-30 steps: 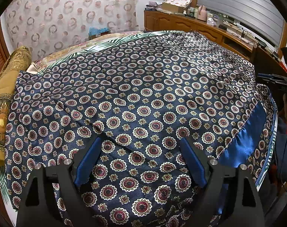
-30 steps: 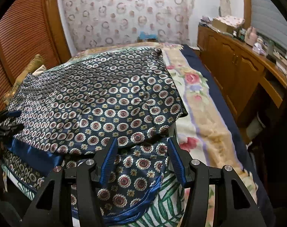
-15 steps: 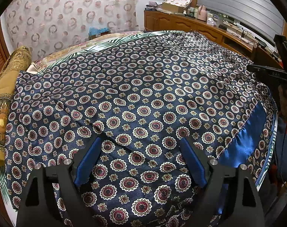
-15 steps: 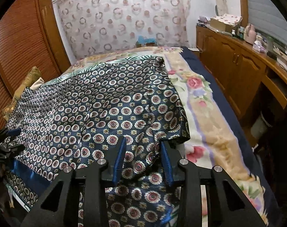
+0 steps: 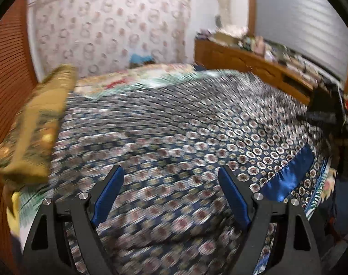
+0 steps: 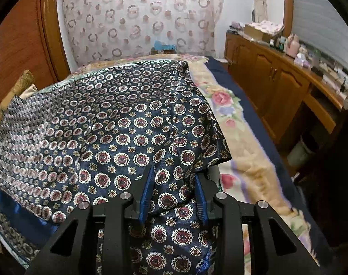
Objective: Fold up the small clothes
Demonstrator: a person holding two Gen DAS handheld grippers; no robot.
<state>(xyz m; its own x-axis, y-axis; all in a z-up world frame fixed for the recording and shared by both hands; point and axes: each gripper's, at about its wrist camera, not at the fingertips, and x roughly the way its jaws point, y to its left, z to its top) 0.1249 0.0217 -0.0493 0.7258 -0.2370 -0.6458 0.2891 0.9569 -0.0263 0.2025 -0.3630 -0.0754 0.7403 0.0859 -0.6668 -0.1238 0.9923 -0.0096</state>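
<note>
A navy satin garment (image 6: 128,135) printed with round medallions is spread across the floral bedspread (image 6: 240,142), with its plain blue satin band (image 5: 288,174) lying along the near edge of the bed.

In the right wrist view, a raised fold of the garment is bunched between the blue pads of the right gripper (image 6: 174,183). The jaws are closing, with the cloth gathered between them and pressed against both pads. The garment's right-hand edge is draped just beside this fold, over the bedspread's rose border.

In the left wrist view, which is heavily blurred, the left gripper (image 5: 171,183) is seen above the garment with its jaws wide apart; nothing is held between the pads (image 5: 107,194). A golden pillow (image 5: 36,123) is seen at the left edge of the bed, partly overlapping the garment's far corner. A wooden cabinet (image 6: 277,87) is set along the wall to the right, well apart from the bed.
</note>
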